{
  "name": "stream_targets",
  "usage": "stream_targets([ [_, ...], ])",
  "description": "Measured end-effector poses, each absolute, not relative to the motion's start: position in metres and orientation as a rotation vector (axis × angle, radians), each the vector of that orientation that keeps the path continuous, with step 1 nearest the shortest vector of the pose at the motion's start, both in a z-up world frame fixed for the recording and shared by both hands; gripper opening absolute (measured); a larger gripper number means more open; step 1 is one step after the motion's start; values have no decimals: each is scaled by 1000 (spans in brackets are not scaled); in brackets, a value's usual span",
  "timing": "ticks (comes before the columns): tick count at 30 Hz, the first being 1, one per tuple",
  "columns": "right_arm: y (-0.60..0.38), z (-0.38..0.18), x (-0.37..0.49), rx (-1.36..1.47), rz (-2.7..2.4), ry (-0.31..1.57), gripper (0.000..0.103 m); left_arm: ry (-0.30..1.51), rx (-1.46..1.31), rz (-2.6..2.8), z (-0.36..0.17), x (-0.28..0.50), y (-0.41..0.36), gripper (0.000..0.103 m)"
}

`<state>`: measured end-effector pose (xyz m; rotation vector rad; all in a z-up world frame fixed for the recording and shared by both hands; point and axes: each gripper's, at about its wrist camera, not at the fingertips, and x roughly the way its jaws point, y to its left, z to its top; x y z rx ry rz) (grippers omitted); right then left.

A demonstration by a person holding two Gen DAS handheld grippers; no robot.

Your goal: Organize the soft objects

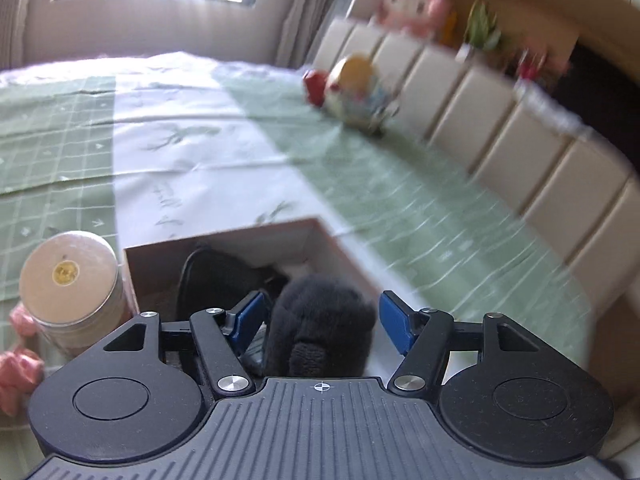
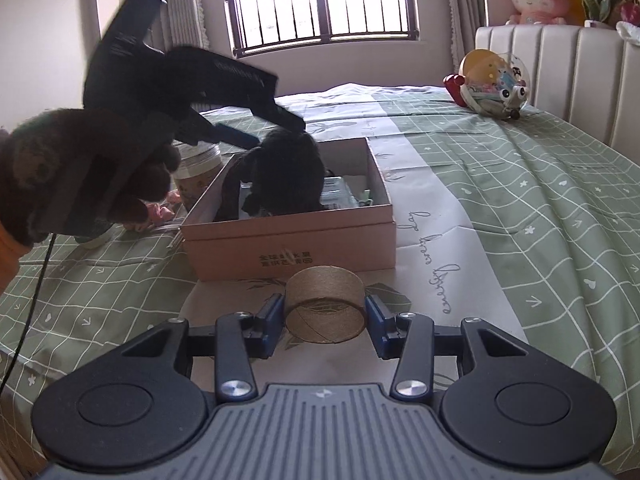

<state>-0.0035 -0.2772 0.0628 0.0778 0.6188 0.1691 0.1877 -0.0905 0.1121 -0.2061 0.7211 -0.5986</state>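
Pinching a ribbed cardboard ring [image 2: 326,307], right tool [image 2: 325,316] over the bed [image 2: 520,200], left tool [image 1: 320,322] spread around black fuzzy plush [image 1: 320,324] above the box [image 2: 296,240].

Motion blur smears the headboard [image 1: 500,136] and the pink plush [image 1: 412,2] above it in the left wrist view (details unreadable), while the black fuzzy item [image 2: 288,172] hides much of the box [image 2: 288,244] interior.

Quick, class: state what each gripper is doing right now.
Left gripper: open, black fuzzy item between its pads, over the box.
Right gripper: shut on the cardboard roll.
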Motion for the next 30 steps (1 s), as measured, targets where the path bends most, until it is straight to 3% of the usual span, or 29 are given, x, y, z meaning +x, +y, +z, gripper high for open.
stream_targets([
  [7, -265, 80, 7, 53, 181, 584, 43, 575, -287, -571, 146, 157, -49, 69],
  [14, -253, 137, 65, 57, 227, 490, 44, 572, -289, -515, 139, 119, -9, 69],
  [15, -250, 151, 82, 65, 241, 487, 53, 580, -288, -496, 135, 115, -4, 69],
  [16, -248, 163, 100, 71, 257, 489, 77, 588, -281, -470, 131, 109, 1, 69],
  [18, -249, 182, 130, 90, 263, 494, 89, 597, -256, -413, 122, 97, 11, 69],
  [22, -260, 185, 145, 152, 229, 498, 89, 618, -225, -343, 101, 74, 37, 69],
  [30, -248, 104, 97, 104, 190, 581, 89, 661, -210, -232, 62, 67, 70, 69],
])
